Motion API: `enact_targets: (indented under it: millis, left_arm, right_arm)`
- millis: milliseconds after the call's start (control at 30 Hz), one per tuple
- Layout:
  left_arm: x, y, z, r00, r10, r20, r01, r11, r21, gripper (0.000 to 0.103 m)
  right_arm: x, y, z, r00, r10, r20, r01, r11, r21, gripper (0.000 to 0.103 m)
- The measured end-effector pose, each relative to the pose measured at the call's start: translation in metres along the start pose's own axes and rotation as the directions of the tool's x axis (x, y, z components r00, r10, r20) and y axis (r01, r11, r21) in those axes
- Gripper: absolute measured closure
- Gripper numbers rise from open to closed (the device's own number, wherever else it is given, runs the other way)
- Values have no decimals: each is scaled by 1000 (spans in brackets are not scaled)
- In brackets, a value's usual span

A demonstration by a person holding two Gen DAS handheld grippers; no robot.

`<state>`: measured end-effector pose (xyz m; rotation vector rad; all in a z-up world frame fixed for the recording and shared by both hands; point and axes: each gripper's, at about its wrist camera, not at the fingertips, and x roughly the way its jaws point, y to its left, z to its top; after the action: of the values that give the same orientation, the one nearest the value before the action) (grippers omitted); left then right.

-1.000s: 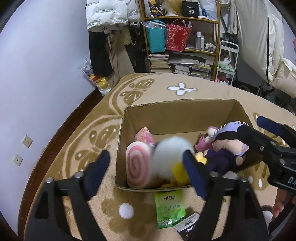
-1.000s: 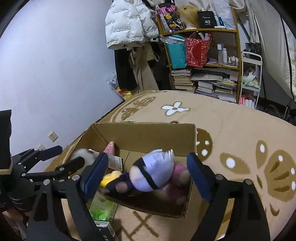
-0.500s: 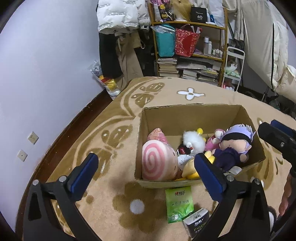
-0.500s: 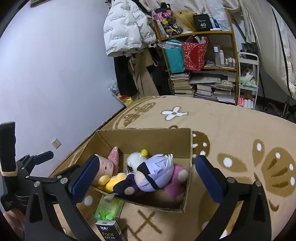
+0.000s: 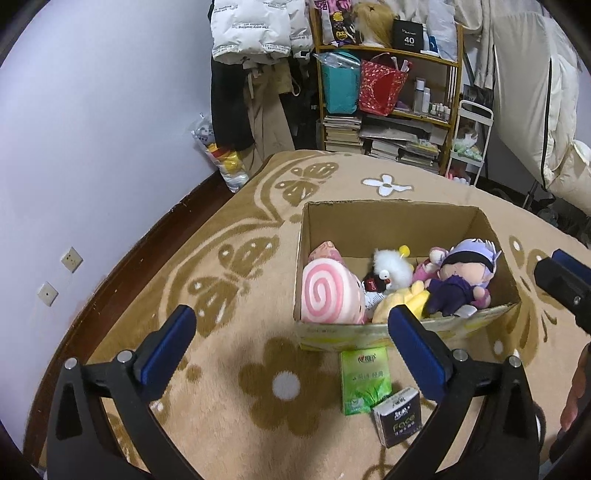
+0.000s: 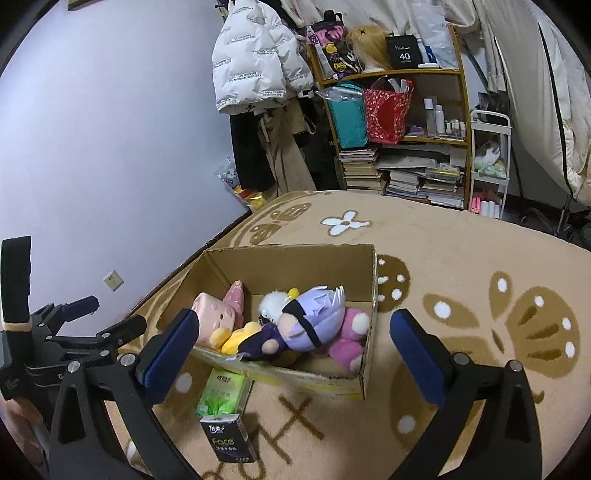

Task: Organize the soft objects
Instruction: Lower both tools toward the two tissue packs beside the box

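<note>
An open cardboard box (image 5: 391,218) (image 6: 369,280) stands on the carpet. In it lie a pink swirl roll plush (image 5: 325,295), a white fluffy toy (image 5: 391,267) (image 6: 271,304), a yellow plush (image 5: 402,299) and a purple-hooded doll (image 5: 461,273) (image 6: 314,321). My left gripper (image 5: 291,343) is open and empty, held above the carpet in front of the box. My right gripper (image 6: 291,343) is open and empty, near the box's front right side. The left gripper also shows in the right wrist view (image 6: 79,317).
A green tissue pack (image 5: 365,380) (image 6: 223,395) and a black "Face" pack (image 5: 399,417) (image 6: 229,439) lie on the carpet in front of the box. A cluttered bookshelf (image 5: 388,110), hanging coats (image 5: 251,33) and a white trolley (image 5: 469,140) stand at the back.
The white fluffy toy left my left gripper and now lies in the box. Both grippers have drawn back and up from the box, jaws wider apart.
</note>
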<state>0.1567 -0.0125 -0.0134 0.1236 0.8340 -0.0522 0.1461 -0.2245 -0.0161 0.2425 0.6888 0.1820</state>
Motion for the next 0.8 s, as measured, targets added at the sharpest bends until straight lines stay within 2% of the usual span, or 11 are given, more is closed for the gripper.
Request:
enact_targets:
  millis: [200, 467, 600, 800]
  left_arm:
    - [-3, 5, -8, 1000, -13, -27, 12, 1000, -13, 0]
    - [14, 11, -21, 993, -30, -111, 26, 999, -34, 0]
    - [21, 10, -25, 990, -24, -137, 22, 1000, -19, 0]
    - [38, 7, -32, 978, -53, -200, 49, 999, -21, 0]
  right_arm:
    - [-8, 7, -9, 1000, 10, -12, -10, 1000, 2, 0]
    - [-3, 26, -36, 999, -10, -53, 8, 999, -50, 0]
    - [5, 33, -52, 996, -9, -88, 3, 998, -68, 0]
    - [22, 39, -73, 988, -3, -154, -10, 997, -83, 0]
